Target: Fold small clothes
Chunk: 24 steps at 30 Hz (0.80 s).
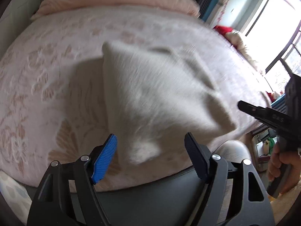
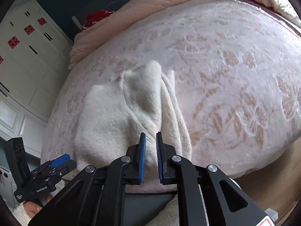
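Observation:
A small white fleecy garment (image 1: 154, 98) lies folded on the pink flowered bedspread (image 1: 47, 71). It also shows in the right wrist view (image 2: 116, 116), with a folded ridge along its right side. My left gripper (image 1: 150, 141) is open and empty, just short of the garment's near edge. My right gripper (image 2: 150, 137) has its jaws a narrow gap apart with nothing between them, above the garment's near right part. The right gripper also shows at the right of the left wrist view (image 1: 242, 106), and the left gripper at the lower left of the right wrist view (image 2: 64, 161).
A pink quilt (image 2: 150, 1) is bunched at the head of the bed. White cupboards (image 2: 28, 52) stand left of the bed. A window (image 1: 272, 18) and red and cream bedding (image 1: 231, 32) are on the right. The bed's dark front edge (image 1: 150, 192) is just below the grippers.

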Available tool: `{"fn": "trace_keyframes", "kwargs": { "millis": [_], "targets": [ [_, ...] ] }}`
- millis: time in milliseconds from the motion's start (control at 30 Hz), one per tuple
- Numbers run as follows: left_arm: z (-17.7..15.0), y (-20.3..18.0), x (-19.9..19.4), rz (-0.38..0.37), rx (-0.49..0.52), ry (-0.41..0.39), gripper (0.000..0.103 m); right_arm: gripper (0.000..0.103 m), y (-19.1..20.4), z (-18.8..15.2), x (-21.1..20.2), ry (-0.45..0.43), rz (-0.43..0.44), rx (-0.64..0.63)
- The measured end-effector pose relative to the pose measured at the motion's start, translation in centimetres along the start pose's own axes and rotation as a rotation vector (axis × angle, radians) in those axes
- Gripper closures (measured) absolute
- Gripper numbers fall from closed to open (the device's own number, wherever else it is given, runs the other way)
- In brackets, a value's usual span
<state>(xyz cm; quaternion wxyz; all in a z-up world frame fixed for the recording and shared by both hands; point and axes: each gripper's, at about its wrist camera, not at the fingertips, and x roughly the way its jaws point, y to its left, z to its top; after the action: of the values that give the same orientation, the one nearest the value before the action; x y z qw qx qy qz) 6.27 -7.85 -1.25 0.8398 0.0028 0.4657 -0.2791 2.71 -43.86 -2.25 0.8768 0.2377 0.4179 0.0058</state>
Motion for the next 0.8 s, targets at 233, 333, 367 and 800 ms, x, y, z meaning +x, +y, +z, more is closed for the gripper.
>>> {"fn": "trace_keyframes", "kwargs": {
  "millis": [233, 333, 367, 800],
  "targets": [
    [3.4, -1.3, 5.5, 0.051, -0.001, 0.082, 0.030, 0.103, 1.0, 0.2, 9.8, 0.196, -0.161, -0.169],
    [2.9, -1.6, 7.5, 0.130, 0.058, 0.089, 0.030, 0.103, 1.2, 0.5, 8.5, 0.170, -0.121, -0.118],
    [2.8, -1.9, 7.4, 0.140, 0.073, 0.087, 0.028, 0.101, 1.6, 0.8, 7.3, 0.143, -0.113, -0.117],
    [2.9, -2.6, 5.1, 0.137, 0.099, 0.077, 0.023, 0.092, 2.1, -0.5, 4.4, 0.124, -0.083, -0.088]
  ]
}}
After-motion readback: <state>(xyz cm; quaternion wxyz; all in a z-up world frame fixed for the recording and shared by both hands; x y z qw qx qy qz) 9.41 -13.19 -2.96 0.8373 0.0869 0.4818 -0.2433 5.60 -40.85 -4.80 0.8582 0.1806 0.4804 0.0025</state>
